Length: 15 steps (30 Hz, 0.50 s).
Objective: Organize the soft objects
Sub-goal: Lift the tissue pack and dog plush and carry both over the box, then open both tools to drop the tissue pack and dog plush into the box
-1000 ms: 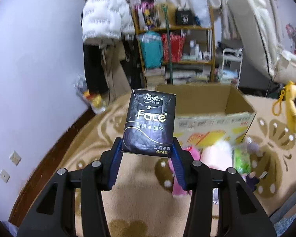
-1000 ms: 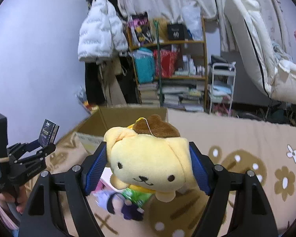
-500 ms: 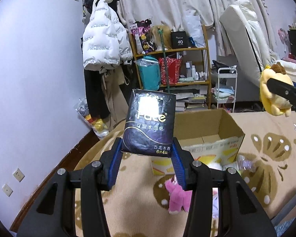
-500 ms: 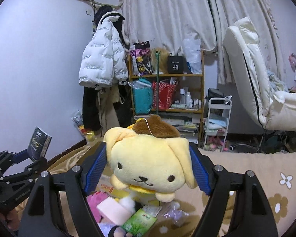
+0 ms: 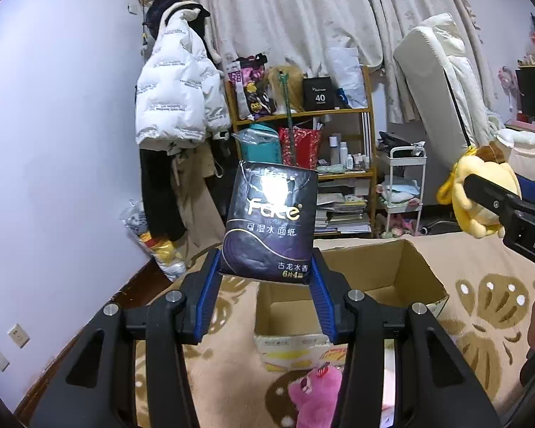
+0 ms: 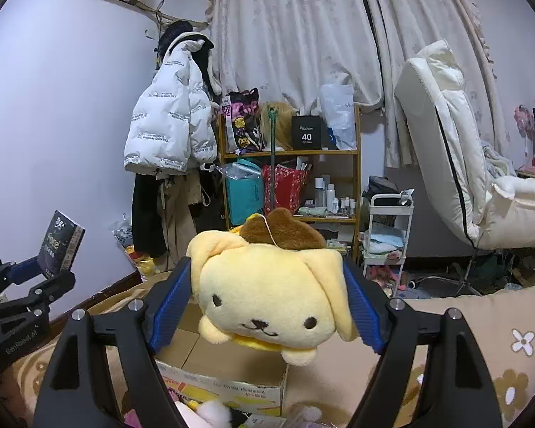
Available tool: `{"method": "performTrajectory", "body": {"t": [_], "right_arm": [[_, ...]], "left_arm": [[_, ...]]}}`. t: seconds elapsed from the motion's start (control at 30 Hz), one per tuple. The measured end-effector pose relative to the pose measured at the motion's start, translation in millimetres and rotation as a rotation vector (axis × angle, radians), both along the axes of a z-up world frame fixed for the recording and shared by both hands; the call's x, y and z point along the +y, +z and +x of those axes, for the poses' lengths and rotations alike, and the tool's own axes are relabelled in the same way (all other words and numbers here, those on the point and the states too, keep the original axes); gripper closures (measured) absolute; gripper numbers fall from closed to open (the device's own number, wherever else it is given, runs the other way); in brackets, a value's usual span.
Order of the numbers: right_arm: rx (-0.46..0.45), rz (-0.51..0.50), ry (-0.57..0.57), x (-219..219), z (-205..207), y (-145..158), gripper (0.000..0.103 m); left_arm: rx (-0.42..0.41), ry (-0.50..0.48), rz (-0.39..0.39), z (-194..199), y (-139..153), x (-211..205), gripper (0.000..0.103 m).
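A cardboard box [image 5: 403, 271] and pink plush [image 5: 314, 392] rest on the patterned blanket [image 5: 481, 249].

pretty even indoor light with a cool purple cast on the plain wall [image 5: 53, 142]. there's a white glare spot on the glossy black tissue pack [image 5: 271, 226]. both views sharp mid-frame, with heavy fisheye bending and black vignette corners.
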State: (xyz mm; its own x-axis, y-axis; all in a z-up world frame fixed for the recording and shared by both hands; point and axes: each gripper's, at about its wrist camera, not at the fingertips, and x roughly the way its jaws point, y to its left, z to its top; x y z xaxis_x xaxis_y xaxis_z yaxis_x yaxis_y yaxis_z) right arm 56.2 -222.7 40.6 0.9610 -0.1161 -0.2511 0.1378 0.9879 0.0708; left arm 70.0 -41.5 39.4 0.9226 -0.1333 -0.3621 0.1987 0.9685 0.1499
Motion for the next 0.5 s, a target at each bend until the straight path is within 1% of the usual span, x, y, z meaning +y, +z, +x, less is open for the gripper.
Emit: {"method": "performTrajectory", "body": {"t": [0.13,0.3,0.43,0.5], "right_arm": [[0.012,0.000,0.001,-1,14,-6,0.018],[0.033,-0.011,0.009,1,29,-18,0.018],[0.060,-0.003,0.014,0,40,-29,0.018],[0.073,0.004,0.017,-2,44,-35,0.018]], "left_arm": [[0.038,0.008,-0.043,21,-7,1,0.057],[0.048,0.019,-0.037,40,-14,0,0.057],[0.053,0.044,-0.048,50,-23,2,0.057],[0.076,0.041,-0.053,57,-30,1,0.057]]}}
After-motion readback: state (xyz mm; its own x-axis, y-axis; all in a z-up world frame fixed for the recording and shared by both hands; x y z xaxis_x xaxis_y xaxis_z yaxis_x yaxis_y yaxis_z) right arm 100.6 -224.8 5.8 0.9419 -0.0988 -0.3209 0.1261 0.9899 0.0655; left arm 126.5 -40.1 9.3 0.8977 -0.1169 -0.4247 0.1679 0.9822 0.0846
